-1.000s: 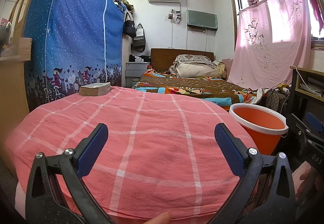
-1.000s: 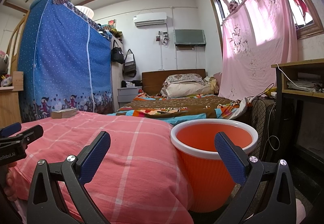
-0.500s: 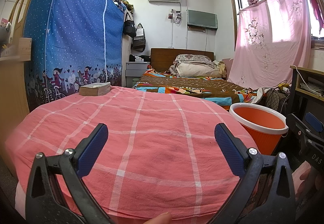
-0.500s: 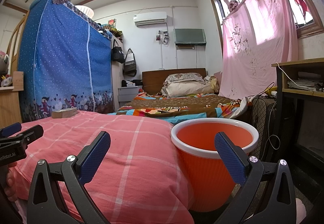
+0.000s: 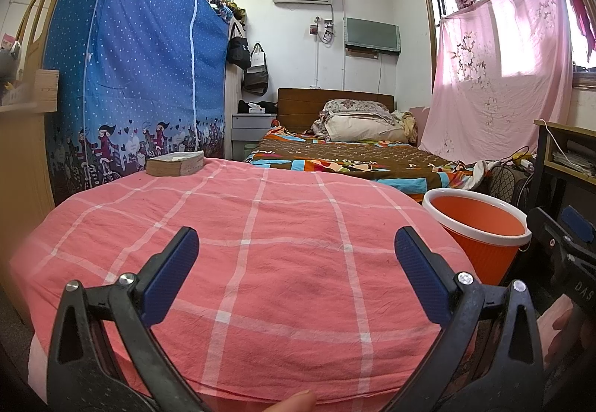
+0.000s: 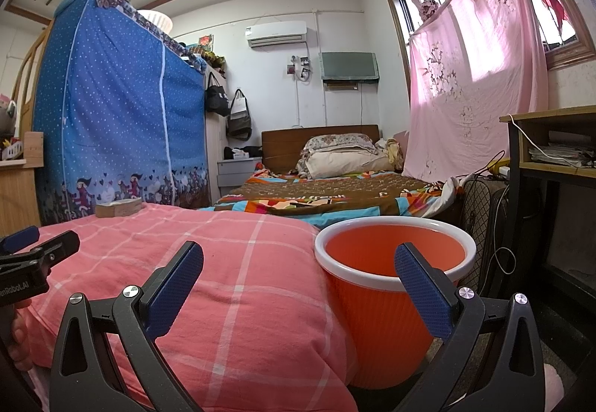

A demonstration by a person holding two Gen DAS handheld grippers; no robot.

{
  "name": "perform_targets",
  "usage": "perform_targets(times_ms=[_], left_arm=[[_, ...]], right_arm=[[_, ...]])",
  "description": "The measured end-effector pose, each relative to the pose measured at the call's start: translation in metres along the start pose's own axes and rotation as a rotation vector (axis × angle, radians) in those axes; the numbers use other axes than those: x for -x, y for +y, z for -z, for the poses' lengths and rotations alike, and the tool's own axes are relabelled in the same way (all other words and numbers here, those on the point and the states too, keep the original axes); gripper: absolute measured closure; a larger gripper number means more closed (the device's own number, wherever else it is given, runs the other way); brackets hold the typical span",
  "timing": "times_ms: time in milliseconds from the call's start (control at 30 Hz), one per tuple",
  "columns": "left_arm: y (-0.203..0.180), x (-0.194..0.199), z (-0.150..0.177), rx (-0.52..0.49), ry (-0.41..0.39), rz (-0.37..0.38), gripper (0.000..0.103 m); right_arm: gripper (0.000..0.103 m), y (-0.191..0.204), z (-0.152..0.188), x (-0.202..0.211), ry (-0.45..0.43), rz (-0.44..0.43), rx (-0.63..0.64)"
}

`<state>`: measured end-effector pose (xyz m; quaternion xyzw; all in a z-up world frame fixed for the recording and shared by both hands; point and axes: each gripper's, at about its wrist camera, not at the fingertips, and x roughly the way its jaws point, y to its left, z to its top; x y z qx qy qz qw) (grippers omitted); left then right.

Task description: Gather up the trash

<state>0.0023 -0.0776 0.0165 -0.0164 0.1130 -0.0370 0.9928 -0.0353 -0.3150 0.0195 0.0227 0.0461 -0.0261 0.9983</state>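
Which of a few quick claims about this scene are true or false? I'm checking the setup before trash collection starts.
1. Both tongs, left and right, are open and hold nothing. True.
2. The orange bin stands on top of the pink checked cloth. False: it stands beside the cloth, lower down.
3. A brown box-like block sits at the cloth's far left edge. True.
4. The bin is full of trash. False: what shows of its inside is bare orange.

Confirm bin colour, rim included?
Orange bin with a white rim; the inside is orange too. Clearest in the right wrist view.
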Motion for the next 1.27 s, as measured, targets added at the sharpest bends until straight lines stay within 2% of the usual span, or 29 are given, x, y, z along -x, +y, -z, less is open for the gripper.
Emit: perform_targets(times_ms=[700, 900, 1267], left_arm=[[0.0029, 0.004, 0.0018, -0.007, -0.013, -0.001, 0.0], [0.0032, 0.0058, 0.0024, -0.012, -0.023, -0.022, 0.0], [0.0027, 0.0038, 0.0031, -0.019, -0.008, -0.021, 0.0]], right_arm=[[0.0, 0.0008, -0.0011, 0.0002, 0.002, 0.001, -0.001], [0.0, 0.0008, -0.0017, 0.0002, 0.003, 0.0, -0.001], [0.0, 0.0038, 0.0029, 0.0029, 0.009, 0.0, 0.0]])
